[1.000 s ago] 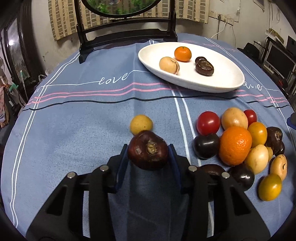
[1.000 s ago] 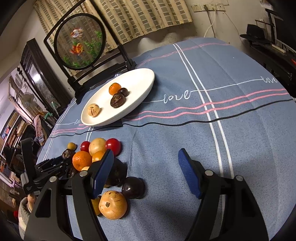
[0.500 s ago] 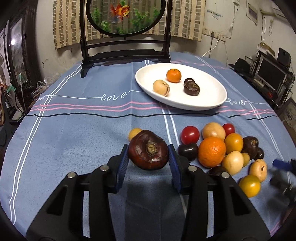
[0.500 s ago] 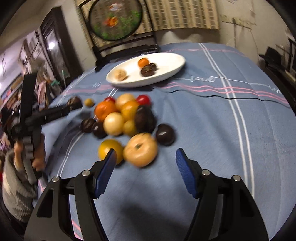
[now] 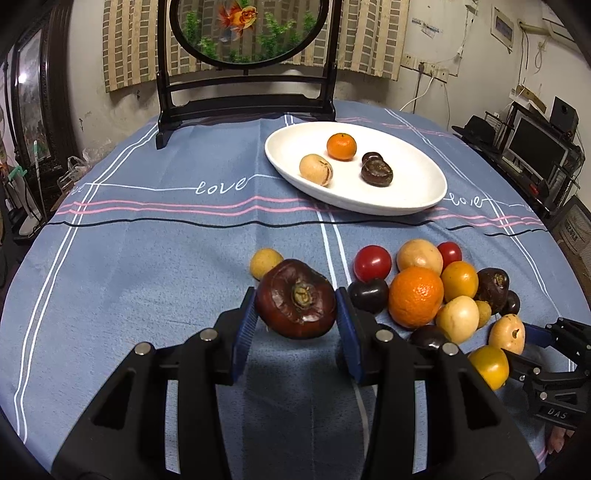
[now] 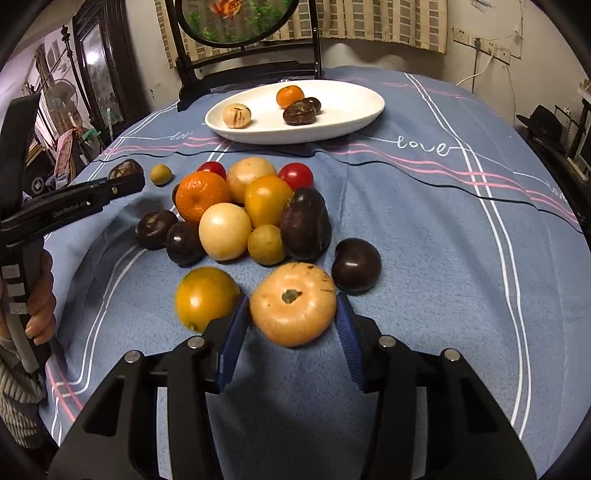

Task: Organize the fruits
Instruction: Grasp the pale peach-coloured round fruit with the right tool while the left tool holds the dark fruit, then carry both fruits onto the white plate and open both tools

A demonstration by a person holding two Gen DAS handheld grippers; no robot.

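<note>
My left gripper [image 5: 296,312] is shut on a dark brown fruit [image 5: 295,302] and holds it above the blue tablecloth [image 5: 147,240]. In the right wrist view that left gripper [image 6: 125,181] hangs left of the pile. My right gripper [image 6: 291,306] is closing on a tan fruit [image 6: 293,302] at the pile's near edge, with both pads against its sides. The pile [image 6: 240,214] holds oranges, tomatoes and yellow, pale and dark fruits. Further back, the white oval plate [image 5: 406,177] carries a mandarin [image 5: 341,146], a tan fruit [image 5: 316,170] and two dark fruits [image 5: 376,172].
A dark wooden stand with a round goldfish screen [image 5: 251,33] rises at the table's far edge behind the plate. A yellow fruit [image 6: 205,297] lies just left of my right gripper's left finger. A person's hand [image 6: 38,299] grips the left tool's handle.
My right gripper has swung over to the pile, rolled level, and narrowed its jaws around the tan fruit. The left gripper has lifted slightly with the dark fruit still in it.
</note>
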